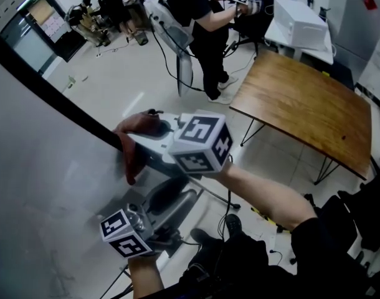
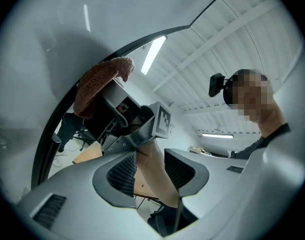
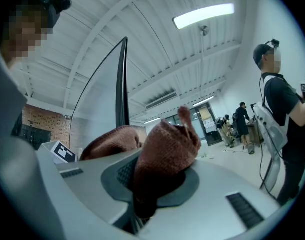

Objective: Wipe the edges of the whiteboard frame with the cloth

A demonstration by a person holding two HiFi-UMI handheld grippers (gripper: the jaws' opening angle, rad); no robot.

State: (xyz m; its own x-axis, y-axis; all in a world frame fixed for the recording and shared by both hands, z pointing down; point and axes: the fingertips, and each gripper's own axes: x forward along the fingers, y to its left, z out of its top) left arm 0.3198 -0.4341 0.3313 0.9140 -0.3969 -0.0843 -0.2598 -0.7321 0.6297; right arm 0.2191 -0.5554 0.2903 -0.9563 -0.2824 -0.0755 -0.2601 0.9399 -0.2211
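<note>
Here, nearest the person, the left gripper [image 2: 151,170] hangs just off the whiteboard frame [image 1: 56,97], its jaws apart with nothing between them. Beyond it the right gripper [image 3: 151,186] is clamped on the brown cloth [image 1: 135,143], which lies against the frame's black edge. To wipe well, wrap the cloth round that edge, press evenly, and slide along the frame in one line rather than dabbing. The frame's farther stretch probably wants wiping too. A wooden table [image 1: 302,108] stands well beyond.

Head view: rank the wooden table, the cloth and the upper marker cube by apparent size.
1. Wooden table.
2. Cloth and upper marker cube look alike; the cube is nearer the camera, so unranked.
</note>
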